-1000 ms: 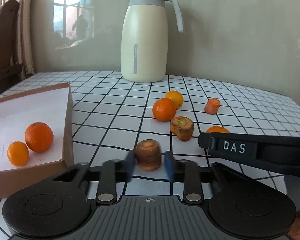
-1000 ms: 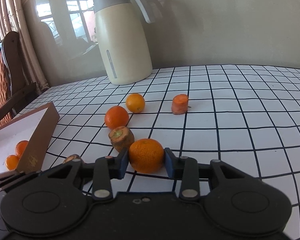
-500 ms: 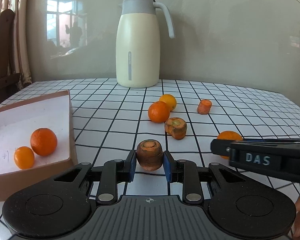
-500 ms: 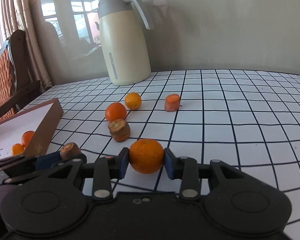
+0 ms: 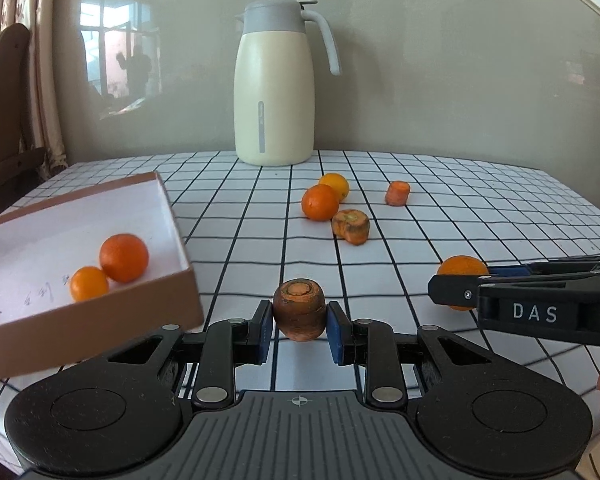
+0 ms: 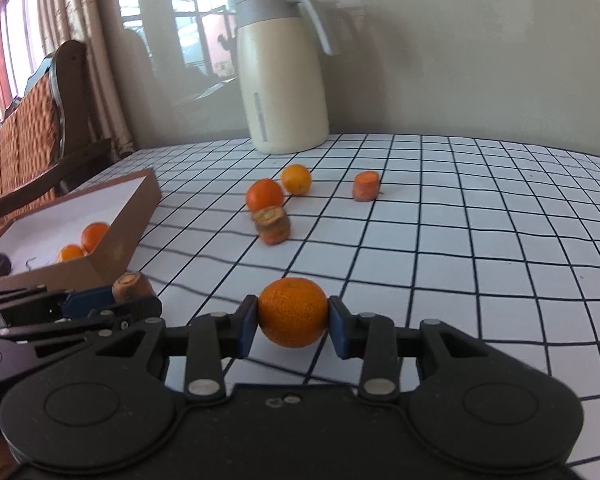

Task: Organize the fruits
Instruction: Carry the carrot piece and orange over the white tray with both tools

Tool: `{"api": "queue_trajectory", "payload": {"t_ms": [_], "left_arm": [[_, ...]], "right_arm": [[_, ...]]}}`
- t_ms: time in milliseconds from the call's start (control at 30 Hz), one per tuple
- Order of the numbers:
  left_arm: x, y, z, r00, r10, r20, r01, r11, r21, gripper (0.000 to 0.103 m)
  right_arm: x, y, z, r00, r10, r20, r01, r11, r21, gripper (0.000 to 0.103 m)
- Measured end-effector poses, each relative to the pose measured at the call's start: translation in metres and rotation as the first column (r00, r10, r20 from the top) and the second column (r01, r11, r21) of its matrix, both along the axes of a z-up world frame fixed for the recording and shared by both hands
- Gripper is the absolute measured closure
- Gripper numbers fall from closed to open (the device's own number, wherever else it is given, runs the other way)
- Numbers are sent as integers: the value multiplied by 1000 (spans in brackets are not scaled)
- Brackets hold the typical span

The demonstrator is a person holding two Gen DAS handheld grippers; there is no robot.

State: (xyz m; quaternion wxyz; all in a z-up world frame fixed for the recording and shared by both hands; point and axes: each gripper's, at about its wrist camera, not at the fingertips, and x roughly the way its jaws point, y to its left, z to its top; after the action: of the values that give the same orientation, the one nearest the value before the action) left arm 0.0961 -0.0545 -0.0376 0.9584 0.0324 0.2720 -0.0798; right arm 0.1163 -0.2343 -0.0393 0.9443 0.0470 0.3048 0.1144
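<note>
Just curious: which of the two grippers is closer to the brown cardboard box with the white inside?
Left. The left gripper, holding a carrot chunk, sits right beside the brown cardboard box. The right gripper, holding an orange, is farther off.

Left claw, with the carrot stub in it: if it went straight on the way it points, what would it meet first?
Probably bare tablecloth. The left claw, shut on the carrot stub, points down between the box and the loose fruit; depth is uncertain.

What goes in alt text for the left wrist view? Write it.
The left hand-held gripper grips a carrot stub above a checked table. A box at left holds two oranges; the right hand-held gripper carries another orange.
</note>
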Motion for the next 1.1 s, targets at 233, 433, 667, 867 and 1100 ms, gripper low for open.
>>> {"api": "queue_trajectory", "payload": {"t_ms": [233,433,667,867,1100], "left_arm": [[-14,10,2,1000,-1,0,1,1000,-8,74],[-25,23,3,1000,14,4,-14,1000,-4,74],[-38,47,10,998,50,32,-50,999,-13,74],[-48,69,19,993,97,60,-95,995,-29,74],[-53,94,26,984,156,90,-152,987,-53,74]], "right_arm": [[-9,16,3,999,45,1,-45,999,-15,74],[-15,29,0,996,84,-15,-84,996,-19,74],[-19,43,9,993,120,15,-120,993,-1,74],[-20,65,16,983,177,57,-178,984,10,74],[-18,88,22,971,220,92,-223,974,26,74]]}}
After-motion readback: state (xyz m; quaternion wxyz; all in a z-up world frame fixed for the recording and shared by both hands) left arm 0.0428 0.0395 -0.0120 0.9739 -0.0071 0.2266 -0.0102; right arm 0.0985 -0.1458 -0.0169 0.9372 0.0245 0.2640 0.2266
